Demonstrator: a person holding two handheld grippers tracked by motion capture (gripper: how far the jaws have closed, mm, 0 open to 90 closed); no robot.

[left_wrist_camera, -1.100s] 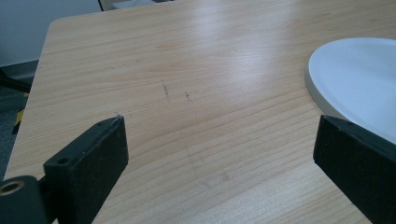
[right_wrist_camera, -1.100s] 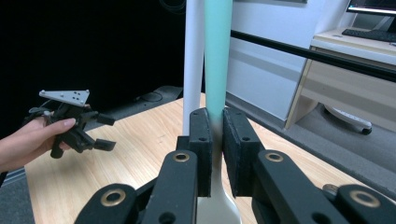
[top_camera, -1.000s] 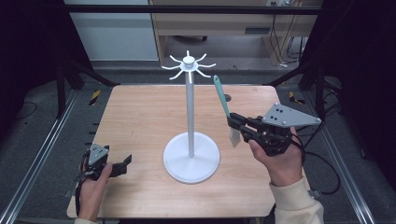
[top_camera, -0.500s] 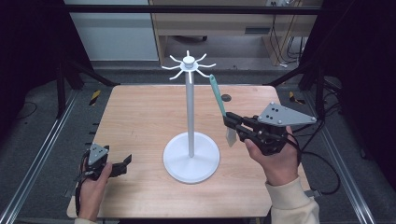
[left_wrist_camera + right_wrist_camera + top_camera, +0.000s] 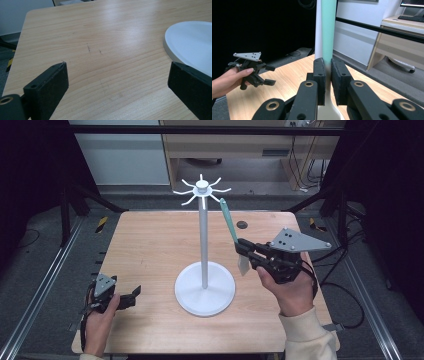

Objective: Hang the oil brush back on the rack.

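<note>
Right of the white stand, your right tool clamps the teal spatula; raise its tip to a hook, left tool gaping empty

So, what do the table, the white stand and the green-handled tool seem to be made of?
Table: pale wood or wood-look laminate, with visible grain and a soft sheen. Stand: smooth matte white, probably plastic or painted metal. Tool: matte teal handle, likely plastic or silicone, with a pale lower end.
</note>
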